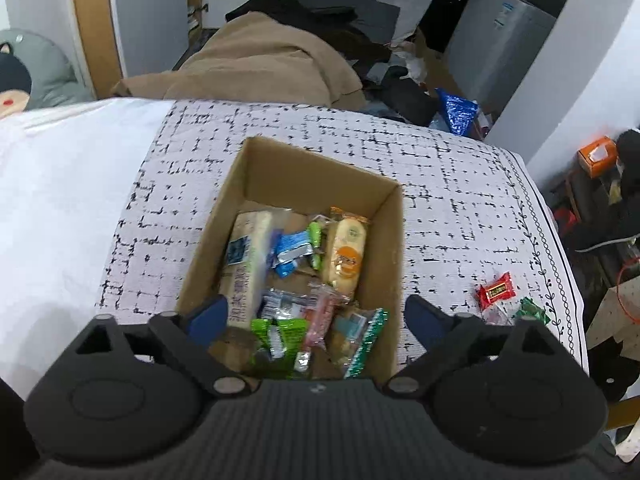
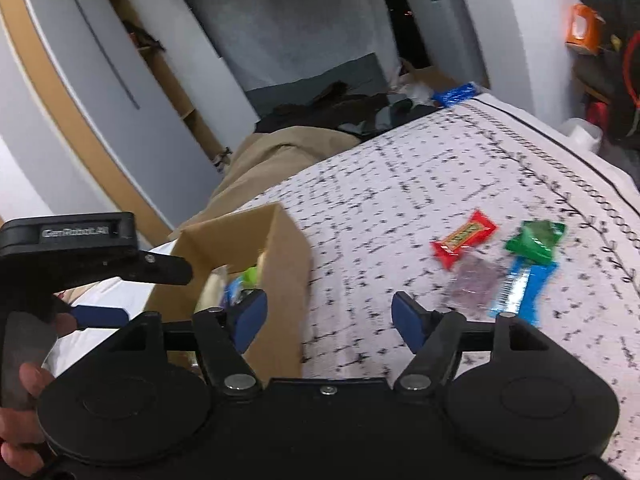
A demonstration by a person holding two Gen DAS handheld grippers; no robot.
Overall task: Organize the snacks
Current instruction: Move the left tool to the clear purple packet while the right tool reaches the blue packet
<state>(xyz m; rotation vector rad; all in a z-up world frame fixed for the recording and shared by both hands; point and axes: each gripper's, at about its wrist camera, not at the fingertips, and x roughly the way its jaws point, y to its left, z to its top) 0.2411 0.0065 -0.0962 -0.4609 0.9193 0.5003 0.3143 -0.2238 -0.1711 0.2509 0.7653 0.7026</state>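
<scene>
A cardboard box (image 1: 280, 168) stands on the patterned bedspread and holds several wrapped snacks, among them a long bread pack (image 1: 345, 254) and a blue packet (image 1: 294, 250). My left gripper (image 1: 316, 318) is open and empty, hovering over the box's near end. Loose on the bedspread to the right lie a red candy (image 1: 496, 290) and a green packet (image 1: 532, 310). In the right wrist view my right gripper (image 2: 326, 320) is open and empty beside the box (image 2: 288, 280), with the red candy (image 2: 464, 240), green packet (image 2: 536, 240), a clear purple packet (image 2: 472, 288) and a blue packet (image 2: 524, 288) ahead to its right.
The left hand-held gripper (image 2: 80, 256) shows at the left of the right wrist view. A tan blanket (image 1: 260, 68) and dark clothes lie beyond the bed. A white pillow (image 1: 60, 184) is left of the box. The bed's right edge (image 1: 560, 264) drops to clutter.
</scene>
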